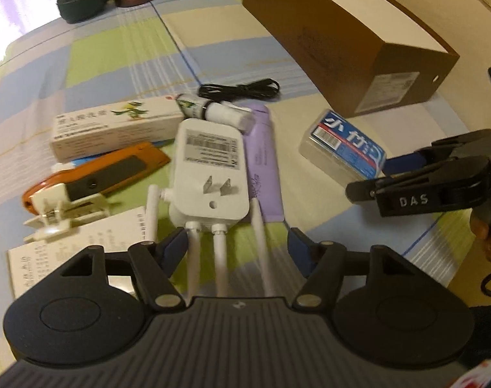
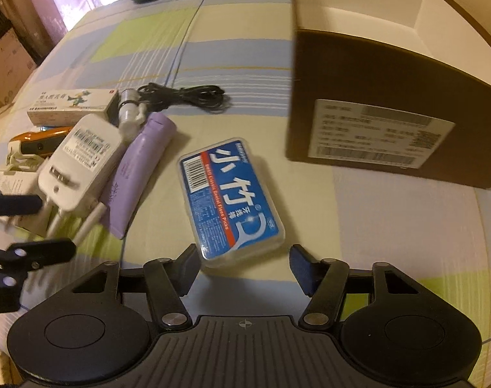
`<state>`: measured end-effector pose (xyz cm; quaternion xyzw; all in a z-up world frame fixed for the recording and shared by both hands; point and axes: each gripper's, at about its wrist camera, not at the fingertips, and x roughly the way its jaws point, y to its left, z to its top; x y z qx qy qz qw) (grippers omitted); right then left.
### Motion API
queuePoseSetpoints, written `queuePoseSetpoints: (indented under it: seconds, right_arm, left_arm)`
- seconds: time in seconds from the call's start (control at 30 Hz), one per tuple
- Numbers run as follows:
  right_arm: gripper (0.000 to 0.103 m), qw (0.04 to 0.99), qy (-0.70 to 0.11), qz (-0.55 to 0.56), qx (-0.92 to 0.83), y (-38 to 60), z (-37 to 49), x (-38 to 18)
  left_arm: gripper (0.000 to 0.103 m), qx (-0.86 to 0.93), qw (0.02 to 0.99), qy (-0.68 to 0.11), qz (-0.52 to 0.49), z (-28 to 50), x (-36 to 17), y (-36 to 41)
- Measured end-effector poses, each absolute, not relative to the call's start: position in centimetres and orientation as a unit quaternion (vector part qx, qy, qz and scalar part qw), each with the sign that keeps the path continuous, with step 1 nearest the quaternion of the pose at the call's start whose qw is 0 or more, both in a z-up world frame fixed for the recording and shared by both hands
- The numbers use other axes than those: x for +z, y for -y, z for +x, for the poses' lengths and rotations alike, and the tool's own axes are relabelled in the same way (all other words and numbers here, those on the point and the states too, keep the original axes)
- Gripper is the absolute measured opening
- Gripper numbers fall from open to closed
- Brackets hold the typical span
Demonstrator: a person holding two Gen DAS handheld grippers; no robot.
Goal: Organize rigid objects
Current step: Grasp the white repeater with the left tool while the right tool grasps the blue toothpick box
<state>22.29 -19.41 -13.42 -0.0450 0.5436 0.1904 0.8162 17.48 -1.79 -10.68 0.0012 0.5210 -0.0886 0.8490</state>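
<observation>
White plastic plug-in router [image 1: 210,174] trails antennas between your left gripper's [image 1: 235,249] parted jaws; only the right wrist view shows your right gripper [image 2: 242,268], jaws parted, straddling the blue-labelled clear floss box [image 2: 232,200].

Bare bedspread [image 2: 374,226] lies open between the floss box [image 2: 232,200] and the tall cardboard box [image 2: 374,103].

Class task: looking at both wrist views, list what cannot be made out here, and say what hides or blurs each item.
- Cardboard box interior: both views, its walls hide it.
- Paper sheet: left view, print blurred, left hand-held gripper covers part.
- Orange tool: right view, white adapter hides most.
</observation>
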Motion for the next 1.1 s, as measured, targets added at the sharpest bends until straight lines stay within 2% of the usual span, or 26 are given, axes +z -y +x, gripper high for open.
queuePoseSetpoints:
  seconds: [0.37, 0.77, 0.83, 0.9, 1.1]
  right_arm:
    - [0.059, 0.829, -0.511, -0.042, 0.223, 21.1, 21.6, -12.2]
    - [0.059, 0.845, -0.471, -0.051, 0.249, 19.7, 23.0, -12.5]
    - [0.059, 0.844, -0.47, -0.053, 0.253, 19.4, 23.2, -12.6]
    - [0.059, 0.844, -0.468, -0.054, 0.256, 19.2, 23.3, -12.8]
    - [0.059, 0.841, -0.473, -0.057, 0.258, 19.3, 23.3, -13.1]
  left_arm:
    - [0.061, -0.053, 0.859, -0.507, 0.036, 17.6, -8.9, 2.3]
    - [0.061, -0.005, 0.855, -0.518, -0.005, 21.1, -11.1, 1.9]
    - [0.06, 0.0, 0.852, -0.523, -0.021, 21.6, -11.5, 1.6]
    - [0.054, 0.0, 0.849, -0.527, -0.04, 21.9, -11.8, 1.3]
    - [0.054, 0.006, 0.845, -0.533, -0.036, 20.8, -11.8, 1.8]
